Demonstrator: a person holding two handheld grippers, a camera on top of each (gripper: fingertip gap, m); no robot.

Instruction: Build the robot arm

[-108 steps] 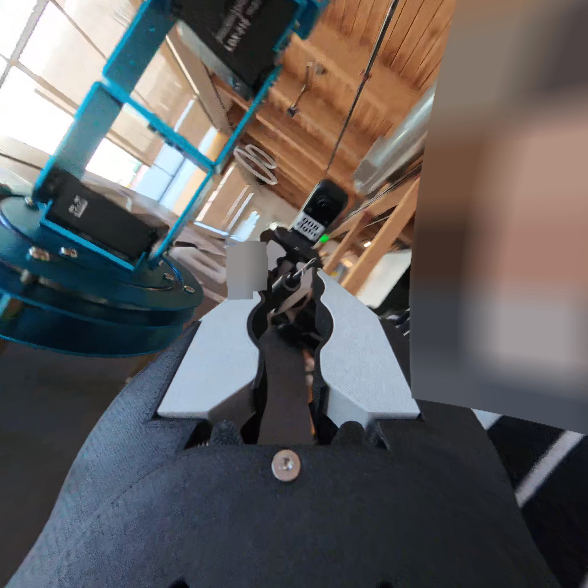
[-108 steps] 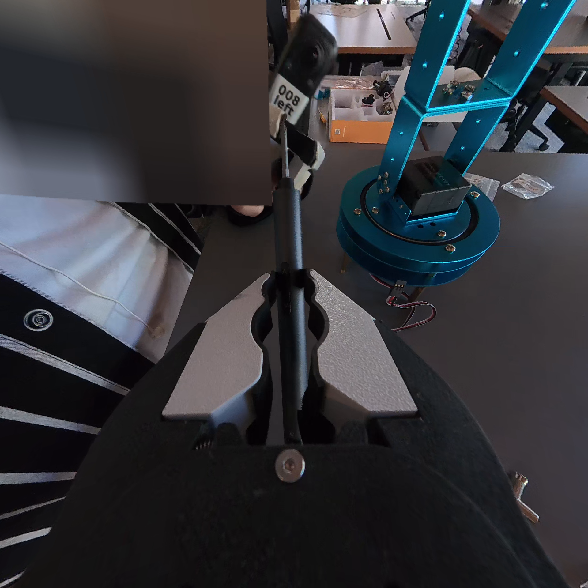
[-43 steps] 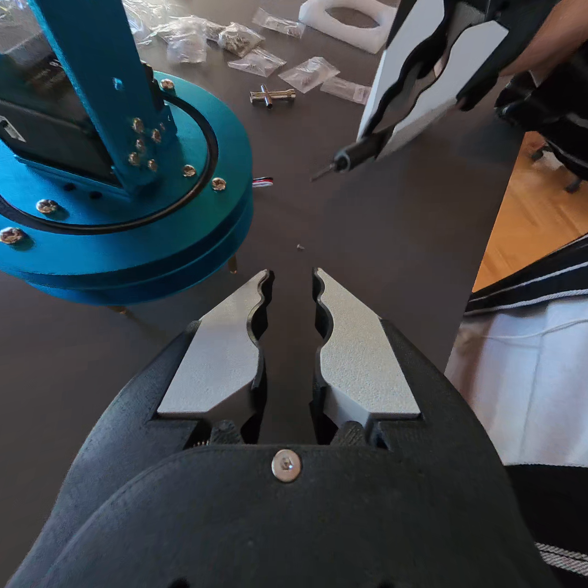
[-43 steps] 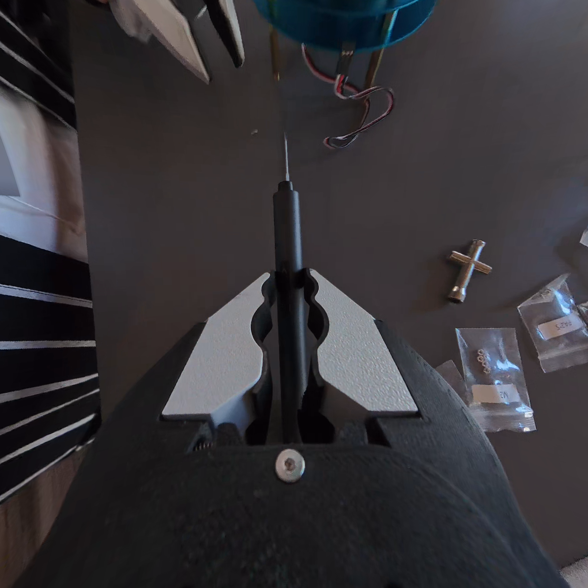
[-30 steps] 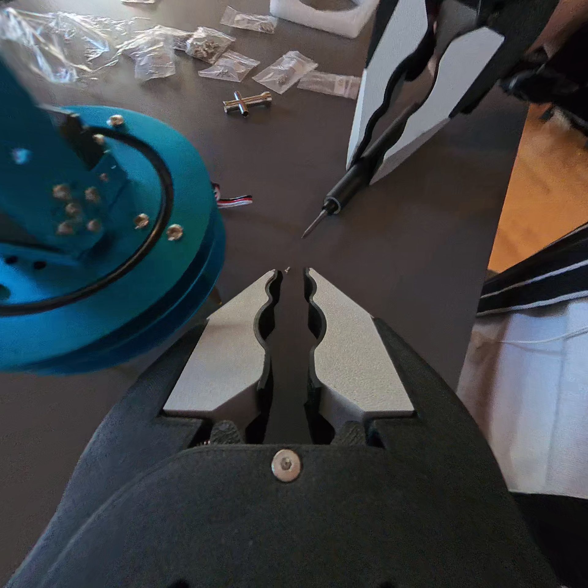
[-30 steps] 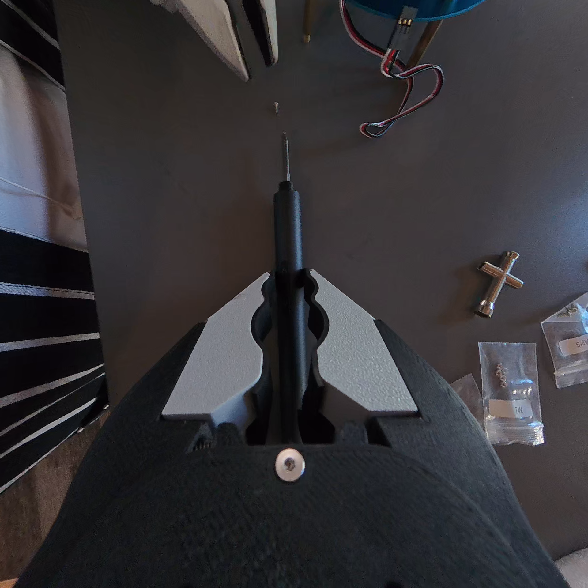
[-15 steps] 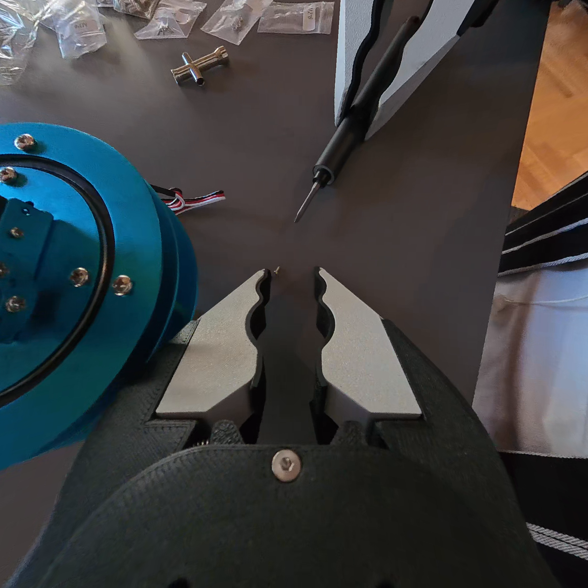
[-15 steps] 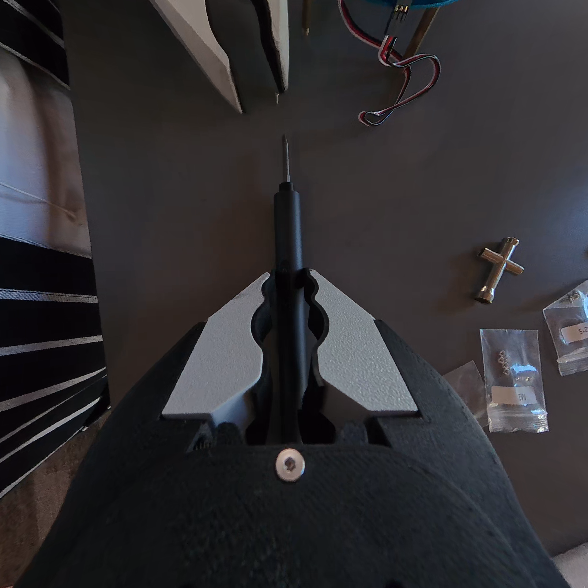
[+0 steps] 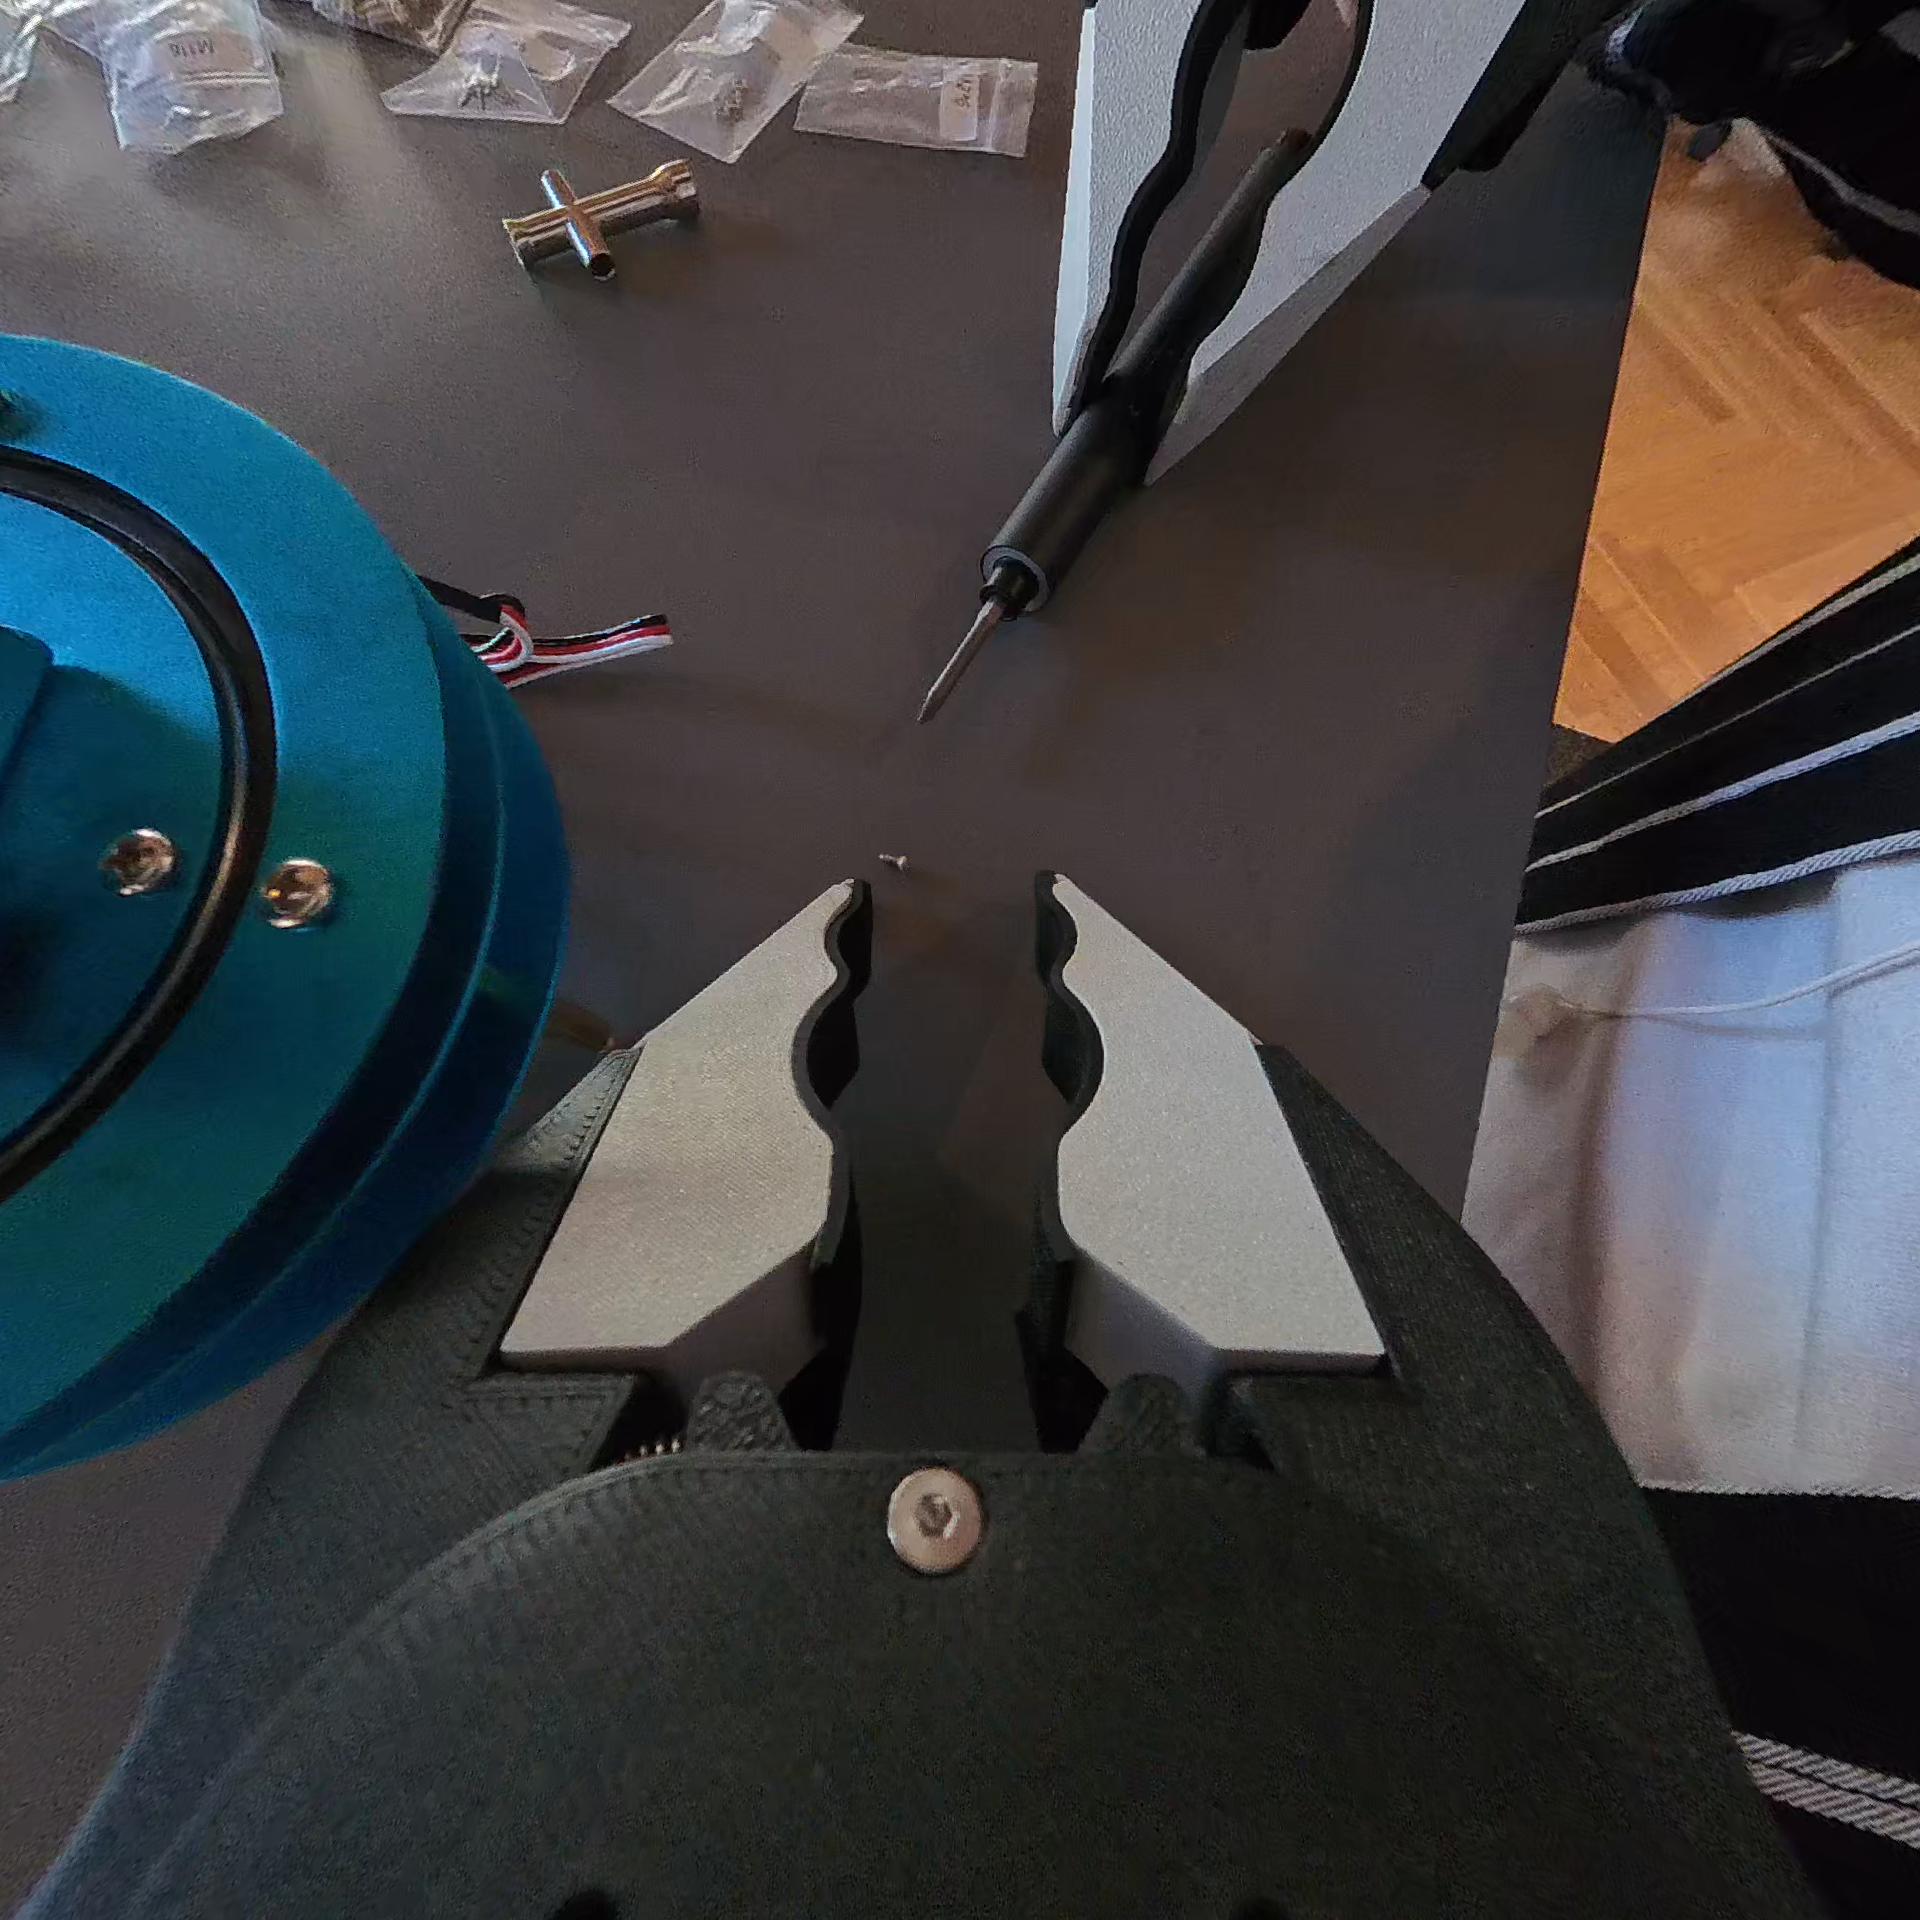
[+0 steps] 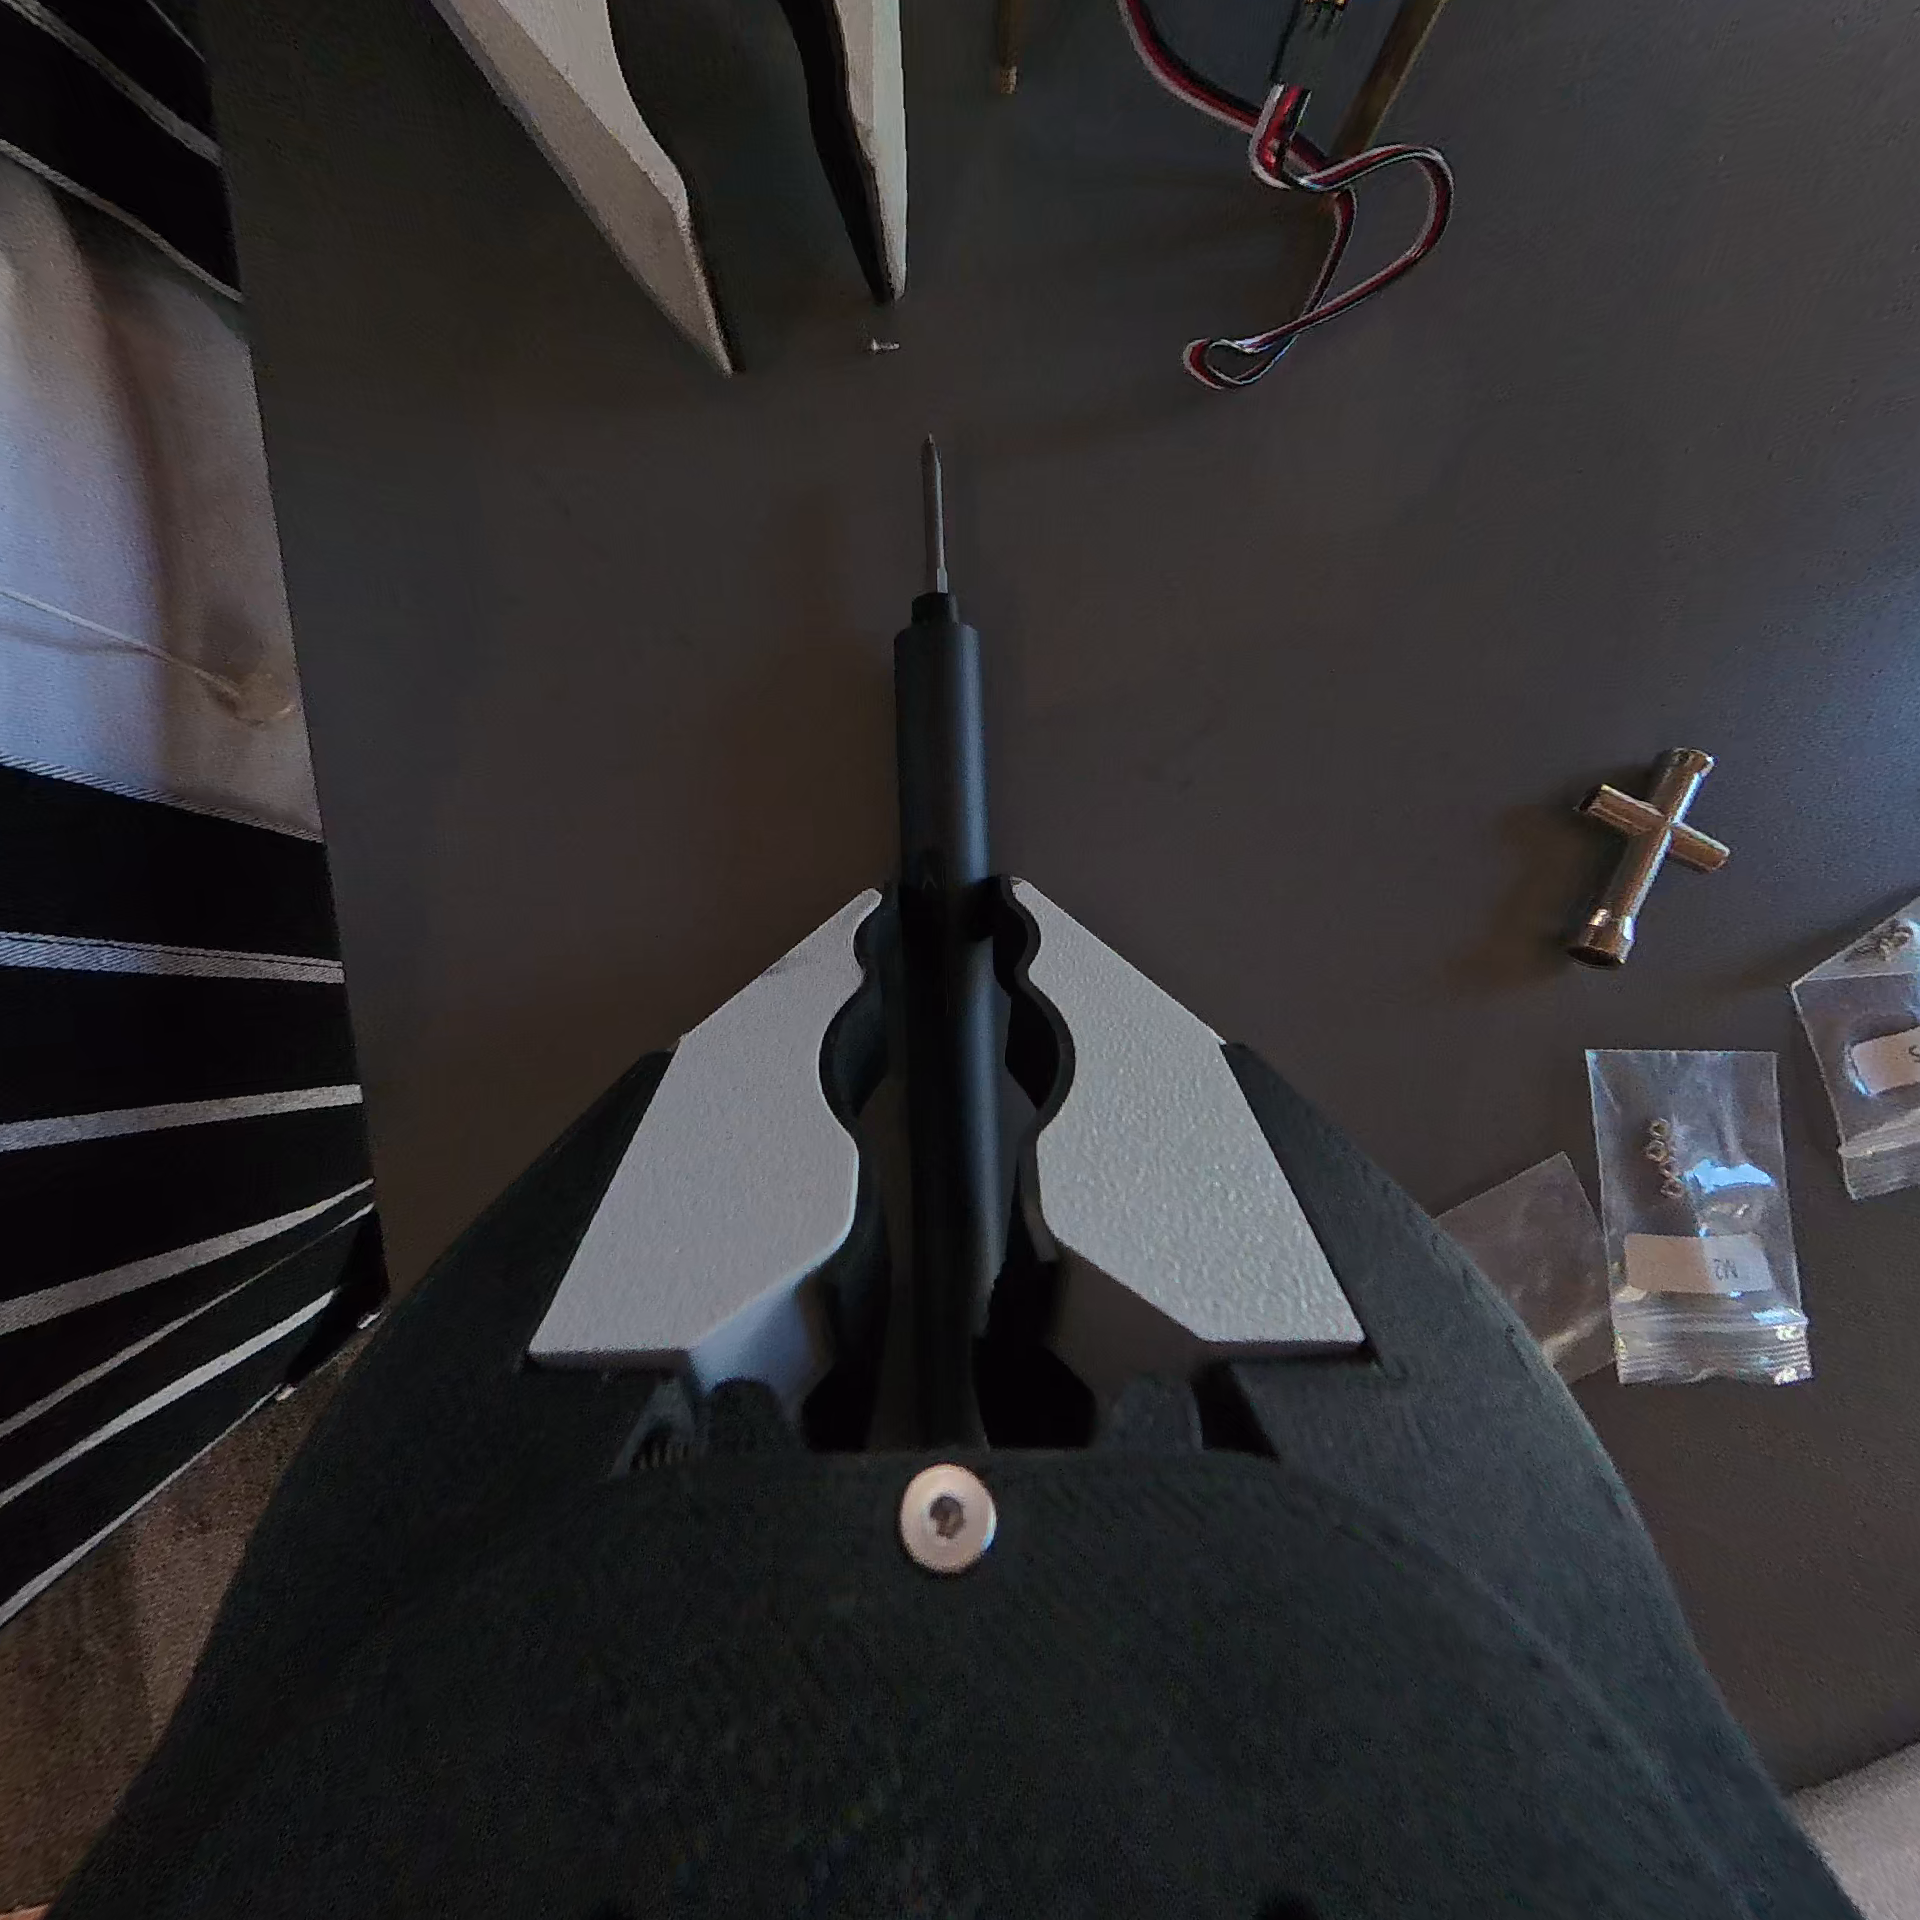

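Note:
My left gripper (image 9: 951, 883) is open and empty, low over the dark table, with a tiny loose screw (image 9: 894, 860) lying just beyond its left fingertip. My right gripper (image 10: 945, 894) is shut on a black precision screwdriver (image 10: 940, 769), whose metal tip points at the same screw (image 10: 881, 347) a short way ahead. In the left wrist view the screwdriver (image 9: 1081, 488) slants down from the right gripper (image 9: 1117, 426), its tip apart from the screw. The left gripper's fingers (image 10: 644, 197) show at the top of the right wrist view.
A blue round robot base (image 9: 208, 831) stands close on the left gripper's left, with a red, white and black cable (image 10: 1320, 239) coming out from under it. A metal cross wrench (image 10: 1642, 852) and several small parts bags (image 10: 1694, 1195) lie farther off. The table edge (image 9: 1558, 665) and a person's striped clothing (image 9: 1704, 1091) are on the right. Left tips to right tips: about 11 cm.
The left gripper swung down from facing the room to the table, dropped the screw it had held, closed in on it, narrowed, then opened wider. The right gripper followed with the screwdriver.

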